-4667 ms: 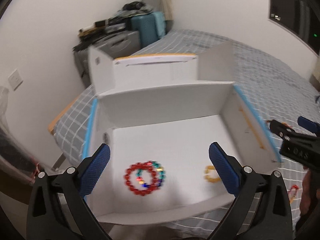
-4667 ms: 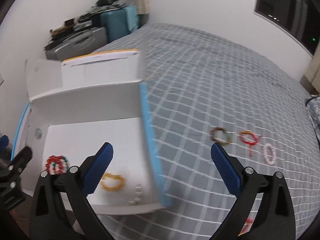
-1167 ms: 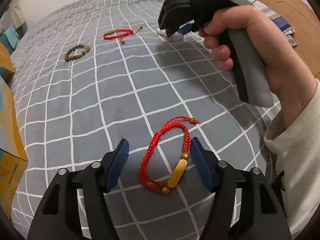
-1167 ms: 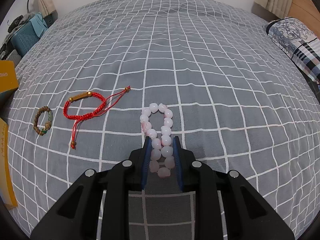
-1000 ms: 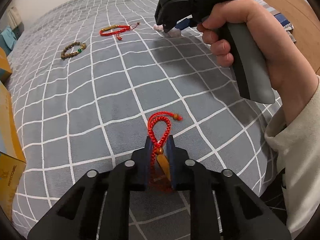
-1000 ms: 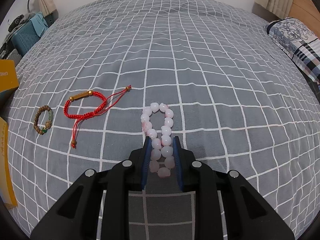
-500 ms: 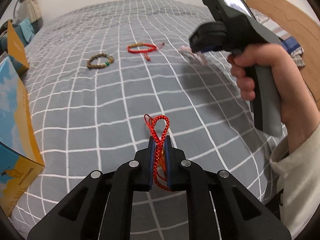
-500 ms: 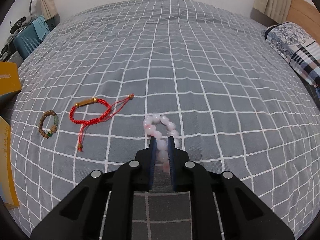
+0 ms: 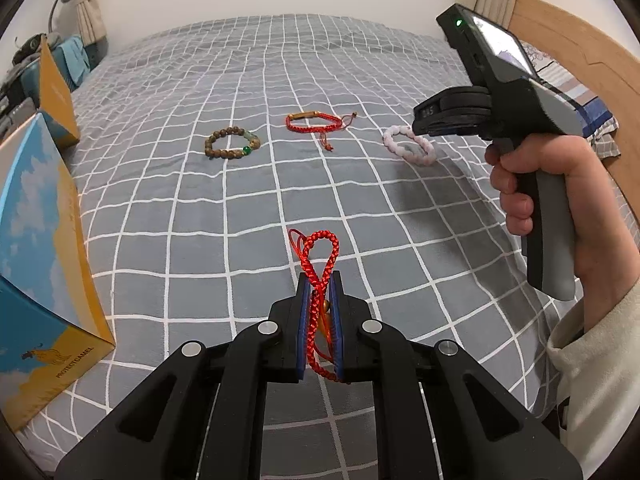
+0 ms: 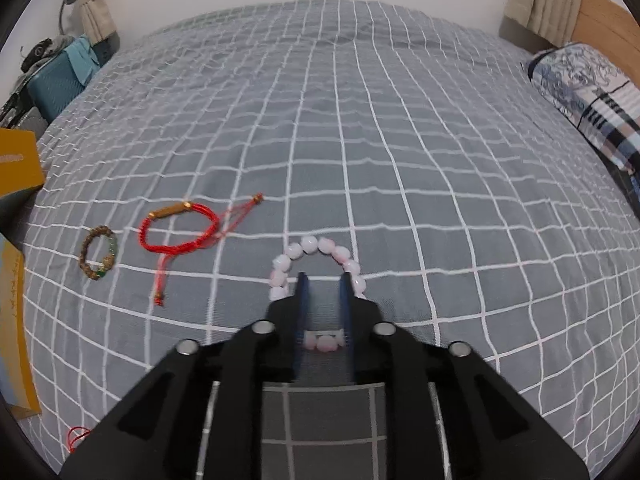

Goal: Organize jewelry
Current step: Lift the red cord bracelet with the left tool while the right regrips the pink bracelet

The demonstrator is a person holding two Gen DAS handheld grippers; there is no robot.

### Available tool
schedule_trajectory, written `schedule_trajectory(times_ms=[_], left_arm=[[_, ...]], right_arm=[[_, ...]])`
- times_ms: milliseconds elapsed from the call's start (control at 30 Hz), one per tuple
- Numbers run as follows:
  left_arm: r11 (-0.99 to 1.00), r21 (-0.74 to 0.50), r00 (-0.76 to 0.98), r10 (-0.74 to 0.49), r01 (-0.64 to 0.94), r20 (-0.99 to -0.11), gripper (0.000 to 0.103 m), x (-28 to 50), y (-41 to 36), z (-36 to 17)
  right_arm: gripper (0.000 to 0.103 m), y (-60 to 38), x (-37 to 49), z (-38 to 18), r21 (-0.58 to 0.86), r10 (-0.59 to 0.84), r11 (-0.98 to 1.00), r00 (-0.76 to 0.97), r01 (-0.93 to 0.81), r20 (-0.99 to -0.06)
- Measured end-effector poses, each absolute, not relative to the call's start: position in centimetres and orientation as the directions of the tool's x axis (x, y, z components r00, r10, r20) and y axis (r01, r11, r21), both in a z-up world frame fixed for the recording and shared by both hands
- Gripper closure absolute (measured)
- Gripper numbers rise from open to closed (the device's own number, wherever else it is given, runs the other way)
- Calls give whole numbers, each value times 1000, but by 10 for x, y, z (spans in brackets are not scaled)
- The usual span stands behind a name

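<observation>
Bracelets are spread over a grey checked bedspread (image 9: 360, 168), and two of them sit at the grippers. A red braided bracelet (image 9: 320, 256) is clamped between the blue pads of the left gripper (image 9: 319, 284); its loop pokes out past the fingertips, pinched into a narrow figure-eight, with a gold bead just visible down between the pads. It hangs clear above the bedspread.

A pink bead bracelet (image 10: 316, 252) lies flat on the bedspread under the right gripper (image 10: 323, 282). That gripper's jaws are parted by a narrow gap and grip nothing; the far arc of the beads curves around beyond the fingertips, and a few beads show between the fingers nearer the camera. In the left wrist view the same pink ring (image 9: 408, 146) rests on the cloth just below the right gripper's black nose, with the person's right hand (image 9: 532, 184) wrapped around the grey handle.

To the left of the pink beads lies a second red cord bracelet (image 10: 180, 228) with a gold tube and loose tails, and further left a brown wooden bead bracelet (image 10: 98, 258) with green beads. All three are apart from one another.

A blue and orange cardboard box (image 9: 36, 240) stands at the bedspread's left edge. A patterned pillow (image 10: 592, 92) lies at the far right.
</observation>
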State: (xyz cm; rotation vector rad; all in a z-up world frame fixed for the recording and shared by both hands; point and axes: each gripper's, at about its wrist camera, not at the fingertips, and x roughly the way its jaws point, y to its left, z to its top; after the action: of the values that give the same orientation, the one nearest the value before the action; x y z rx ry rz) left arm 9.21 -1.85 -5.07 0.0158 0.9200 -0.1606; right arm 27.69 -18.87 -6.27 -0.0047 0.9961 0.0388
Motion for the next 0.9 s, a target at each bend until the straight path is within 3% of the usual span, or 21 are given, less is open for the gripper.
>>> schedule_trajectory(times_ms=[167, 233, 333, 367, 700, 900], left_arm=[[988, -50, 590, -130, 149, -797, 94, 95, -21, -55], [988, -49, 589, -128, 148, -798, 94, 96, -21, -56], [988, -49, 588, -127, 146, -799, 94, 96, -20, -56], [988, -49, 588, -126, 145, -799, 94, 96, -20, -56], [989, -49, 591, -123, 139, -798, 94, 96, -18, -56], [988, -46, 585, -126, 150, -801, 94, 95, -22, -58]], right_arm=[[84, -195, 284, -82, -1, 5, 1000, 514, -10, -858], [95, -195, 285, -87, -4, 1, 1000, 503, -9, -865], [97, -200, 285, -87, 19, 14, 1000, 502, 5, -865], [103, -202, 285, -85, 25, 19, 1000, 505, 7, -863], [103, -199, 273, -47, 50, 57, 998, 575, -27, -816], [99, -199, 279, -61, 39, 42, 999, 534, -17, -844]])
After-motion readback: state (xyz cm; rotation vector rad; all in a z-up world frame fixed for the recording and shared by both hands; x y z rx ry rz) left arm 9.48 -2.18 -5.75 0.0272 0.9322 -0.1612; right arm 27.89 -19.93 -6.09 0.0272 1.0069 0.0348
